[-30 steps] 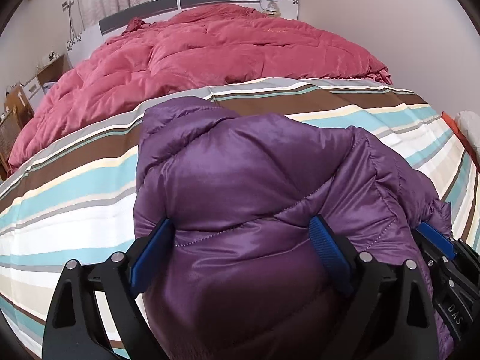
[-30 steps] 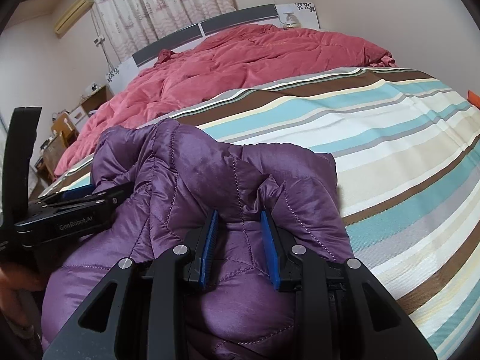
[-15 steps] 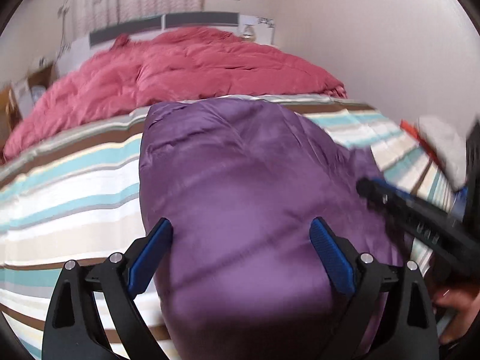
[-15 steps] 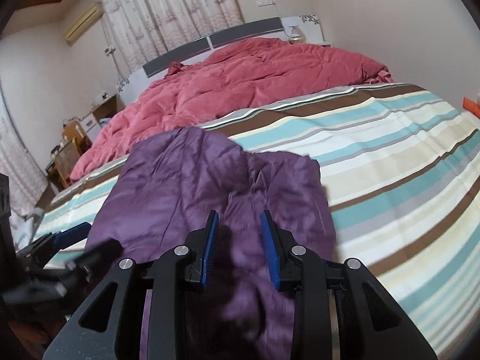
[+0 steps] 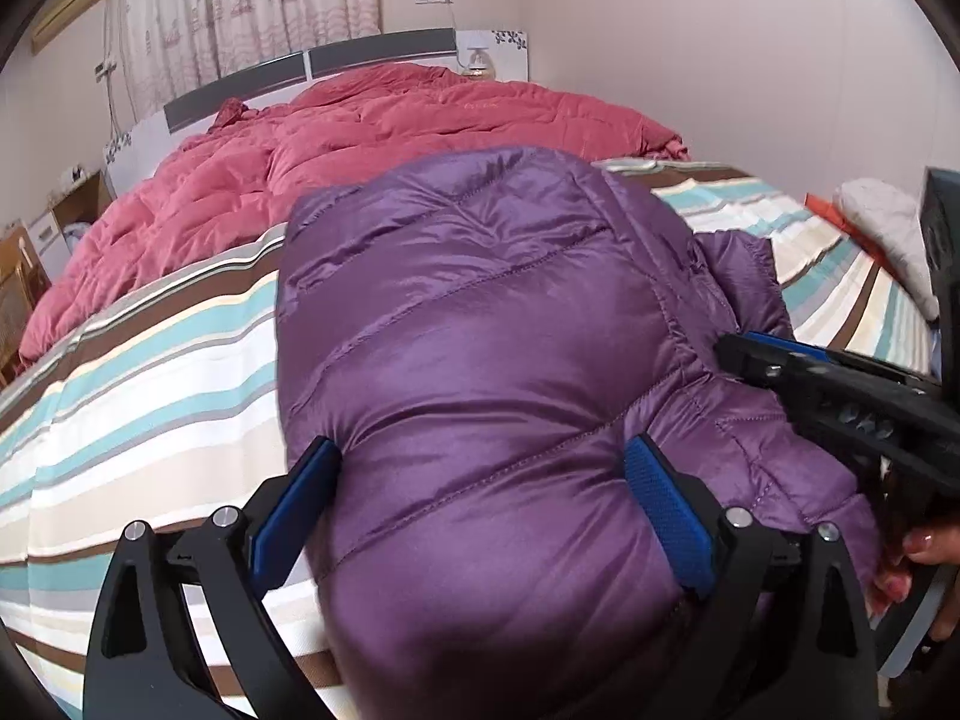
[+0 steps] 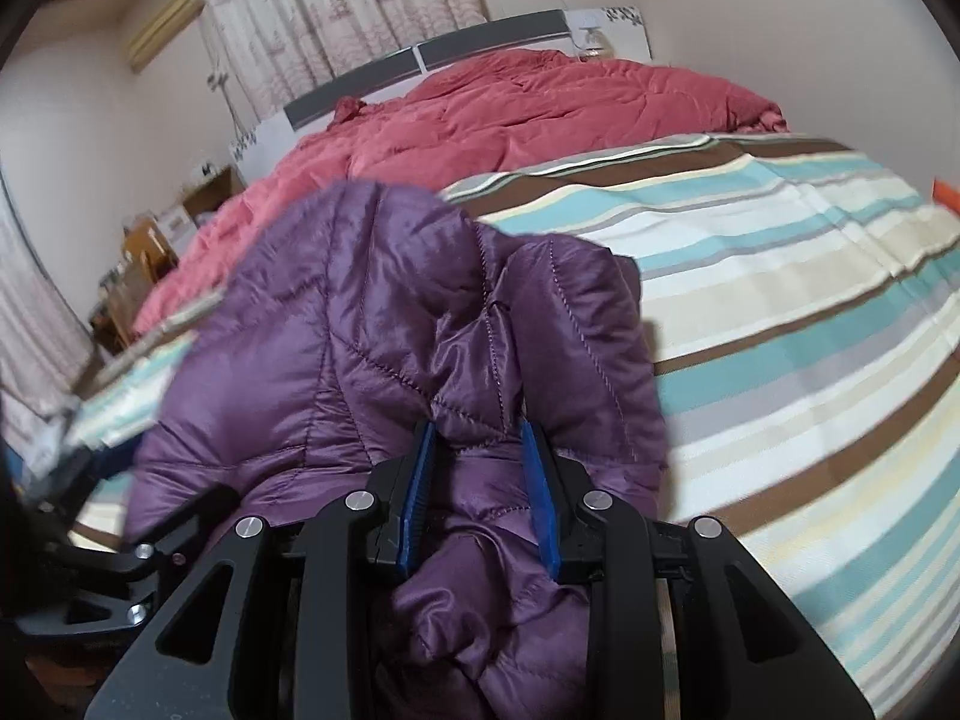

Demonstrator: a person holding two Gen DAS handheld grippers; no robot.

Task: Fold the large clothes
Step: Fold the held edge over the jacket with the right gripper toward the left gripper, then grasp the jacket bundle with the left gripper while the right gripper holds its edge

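Note:
A purple quilted down jacket [image 5: 492, 324] lies in a puffy heap on the striped bed sheet [image 5: 150, 372]. My left gripper [image 5: 480, 510] straddles its near end. Its jaws stand very wide and are still opening, with the jacket's bulk bulging between the blue pads. My right gripper [image 6: 480, 492] holds a bunched fold of the jacket [image 6: 336, 348] between its blue pads, and those jaws are starting to open. In the left wrist view the right gripper [image 5: 840, 396] reaches in from the right, a person's hand [image 5: 918, 546] on its handle.
A red quilt [image 5: 390, 138] covers the far half of the bed up to the grey headboard [image 5: 372, 57]. White and orange cloth [image 5: 882, 228] lies at the bed's right edge. Wooden furniture [image 6: 138, 264] stands by the left wall. Bare striped sheet [image 6: 780, 312] lies right of the jacket.
My left gripper has swung sideways along the jacket, bringing the right gripper into its view. The jacket was smoothed out and now lies puffed up. The right pads stand slightly wider apart.

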